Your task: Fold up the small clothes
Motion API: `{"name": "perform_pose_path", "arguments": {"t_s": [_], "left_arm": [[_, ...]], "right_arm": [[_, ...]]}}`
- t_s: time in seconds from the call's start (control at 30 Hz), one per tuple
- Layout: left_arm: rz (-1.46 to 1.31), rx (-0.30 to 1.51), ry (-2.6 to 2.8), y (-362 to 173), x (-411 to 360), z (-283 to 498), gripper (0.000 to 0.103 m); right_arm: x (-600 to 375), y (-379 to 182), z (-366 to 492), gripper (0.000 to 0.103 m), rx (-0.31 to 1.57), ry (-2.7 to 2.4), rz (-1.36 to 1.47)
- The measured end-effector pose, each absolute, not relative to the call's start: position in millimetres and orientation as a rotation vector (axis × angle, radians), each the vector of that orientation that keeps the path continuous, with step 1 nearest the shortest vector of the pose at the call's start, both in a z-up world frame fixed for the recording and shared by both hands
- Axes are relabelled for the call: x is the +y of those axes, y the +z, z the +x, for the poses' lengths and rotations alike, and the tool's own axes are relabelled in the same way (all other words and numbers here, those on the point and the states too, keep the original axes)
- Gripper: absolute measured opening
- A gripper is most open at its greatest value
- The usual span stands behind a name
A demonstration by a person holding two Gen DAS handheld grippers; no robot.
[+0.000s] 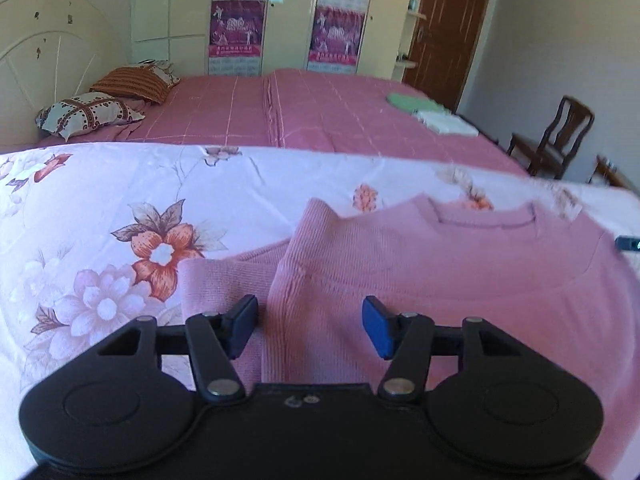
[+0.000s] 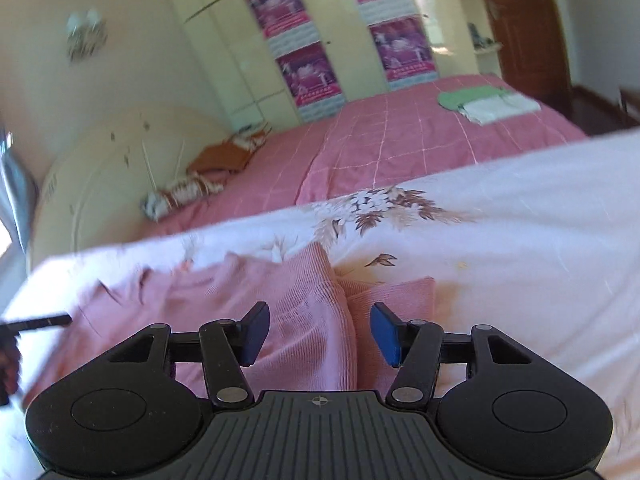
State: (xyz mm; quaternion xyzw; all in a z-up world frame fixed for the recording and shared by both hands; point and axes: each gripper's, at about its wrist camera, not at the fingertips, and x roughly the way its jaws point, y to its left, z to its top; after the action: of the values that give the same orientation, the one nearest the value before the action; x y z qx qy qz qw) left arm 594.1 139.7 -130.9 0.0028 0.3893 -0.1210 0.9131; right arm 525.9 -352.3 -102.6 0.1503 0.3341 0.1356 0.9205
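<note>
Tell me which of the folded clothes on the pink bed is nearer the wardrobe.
The green folded garment. It lies farther up the pink bedspread, toward the wardrobe; the white folded garment sits beside it on the near side, touching or overlapping it.

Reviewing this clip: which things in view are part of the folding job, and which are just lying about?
Part of the job:
- pink knit sweater, sleeves folded in
- floral sheet under it
- left gripper, open
- right gripper, open

Lying about:
- green cloth
- white folded cloth
- pillows
- wooden chair
</note>
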Motion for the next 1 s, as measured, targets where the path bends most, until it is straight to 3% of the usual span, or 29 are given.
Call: {"name": "perform_pose_path", "arguments": {"t_s": [0.03,0.1,0.13,0.17,0.23,0.4,0.5,0.6,0.67,0.7,0.73,0.77,0.83,0.9,0.93,1.0], "left_arm": [[0.021,0.799,-0.248,-133.5,137.7,594.4,0.053],[0.022,0.781,-0.252,-134.2,135.1,592.5,0.032],[0.014,0.772,-0.258,-133.8,134.4,591.5,0.010],[0.013,0.754,-0.257,-132.3,133.4,588.1,0.005],[0.023,0.680,-0.251,-125.7,131.0,576.1,0.004],[-0.040,0.503,-0.225,-105.7,138.8,550.0,0.003],[-0.024,0.562,-0.169,-114.0,136.6,562.0,0.003],[-0.035,0.699,-0.106,-138.4,139.8,583.5,0.004],[-0.009,0.676,-0.102,-137.0,135.7,579.7,0.004],[0.027,0.672,-0.105,-134.8,131.8,578.0,0.009],[0.046,0.670,-0.101,-133.1,130.0,575.4,0.021],[0.049,0.663,-0.085,-130.3,130.1,572.0,0.042],[0.043,0.602,-0.059,-116.2,128.3,559.0,0.065],[0.046,0.530,-0.105,-101.1,112.7,547.5,0.066],[0.051,0.532,-0.142,-96.9,96.8,547.2,0.068],[0.040,0.550,-0.237,-96.9,59.0,545.7,0.069]], "right_arm": [[-344.4,-105.2,529.0,0.056,0.695,0.283,0.269],[-332.2,-111.4,534.8,0.056,0.709,0.277,0.209],[-324.9,-114.7,536.6,0.037,0.716,0.260,0.163],[-318.1,-117.9,537.4,0.010,0.722,0.236,0.112],[-312.3,-122.6,534.3,0.004,0.694,0.211,0.064],[-314.8,-108.9,514.4,0.003,0.525,0.198,0.053],[-318.5,-111.7,519.5,0.003,0.520,0.162,0.054],[-322.6,-134.0,537.5,0.000,0.637,0.052,0.044],[-336.3,-148.8,541.1,0.000,0.679,0.024,0.118],[-341.5,-146.9,538.9,0.000,0.677,0.022,0.150],[-341.3,-143.1,536.6,0.000,0.672,0.017,0.155],[-339.0,-140.7,533.8,0.000,0.660,0.012,0.141],[-333.4,-129.9,522.2,0.000,0.615,-0.014,0.094],[-325.5,-114.0,511.2,0.003,0.573,0.000,0.069],[-316.0,-105.3,507.0,0.012,0.560,0.037,0.070],[-286.7,-98.5,509.7,0.056,0.551,0.145,0.060]]}}
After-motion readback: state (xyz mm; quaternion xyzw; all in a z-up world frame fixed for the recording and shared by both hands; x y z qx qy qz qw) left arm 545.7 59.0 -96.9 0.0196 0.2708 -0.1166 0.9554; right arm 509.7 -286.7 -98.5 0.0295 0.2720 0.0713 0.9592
